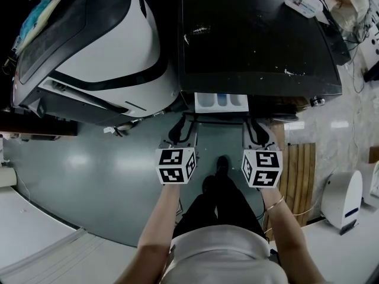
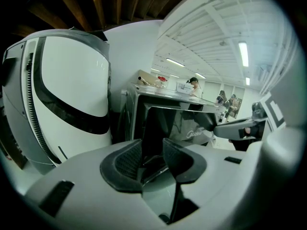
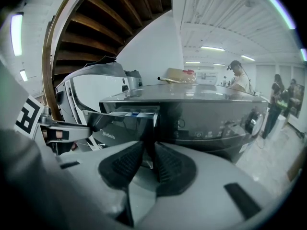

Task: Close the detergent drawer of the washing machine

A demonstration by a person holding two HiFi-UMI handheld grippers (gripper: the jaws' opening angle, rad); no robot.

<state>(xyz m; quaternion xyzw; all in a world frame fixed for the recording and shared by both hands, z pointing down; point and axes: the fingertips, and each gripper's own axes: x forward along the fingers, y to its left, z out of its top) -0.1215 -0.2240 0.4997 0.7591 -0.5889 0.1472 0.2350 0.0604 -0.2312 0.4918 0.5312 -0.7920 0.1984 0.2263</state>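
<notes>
Detergent drawer (image 1: 221, 102): pulled out, jutting from front edge of washing machine (image 1: 254, 34), near left corner. Left gripper (image 2: 151, 150): jaws spread, empty. Right gripper (image 3: 148, 153): jaws slightly apart, empty. Both short of drawer. Closing push not yet begun; whole task left.

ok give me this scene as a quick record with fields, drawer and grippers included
washing machine: dark, front towards the person
detergent drawer: pulled out, not yet closed
left gripper: fingers apart, nothing between them
right gripper: fingers apart, nothing between them
white unit: beside the machine, at the head view's left
</notes>
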